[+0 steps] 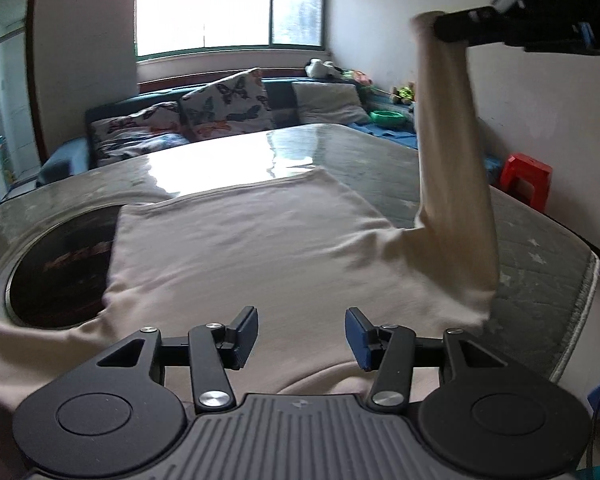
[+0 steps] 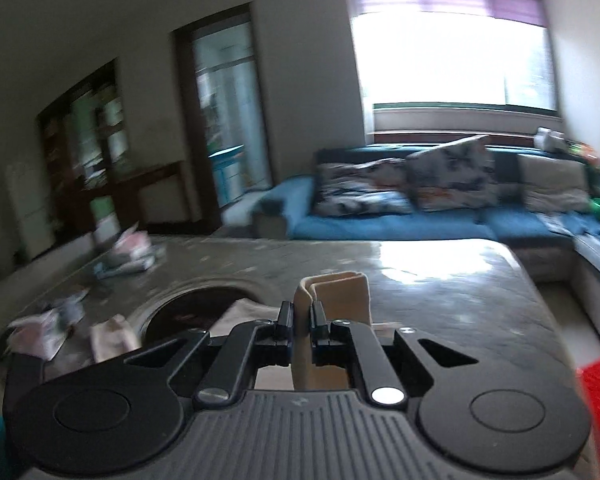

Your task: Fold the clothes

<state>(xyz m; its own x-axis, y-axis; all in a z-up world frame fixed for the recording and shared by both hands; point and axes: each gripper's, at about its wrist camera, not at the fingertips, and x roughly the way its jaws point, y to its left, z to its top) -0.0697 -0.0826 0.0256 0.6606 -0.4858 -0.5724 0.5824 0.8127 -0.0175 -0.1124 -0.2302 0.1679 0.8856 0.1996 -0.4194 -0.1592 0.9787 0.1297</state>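
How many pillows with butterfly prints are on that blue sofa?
2. One butterfly pillow lies flat at the left of the sofa; the other butterfly pillow leans upright just right of it. Others may be hidden.

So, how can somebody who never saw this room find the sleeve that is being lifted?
Start at the big glossy table before the blue sofa; a cream shirt lies spread flat on it. At the shirt's right side, one sleeve rises straight up, its cuff pinched in the right tongs. It alone stands off the table.
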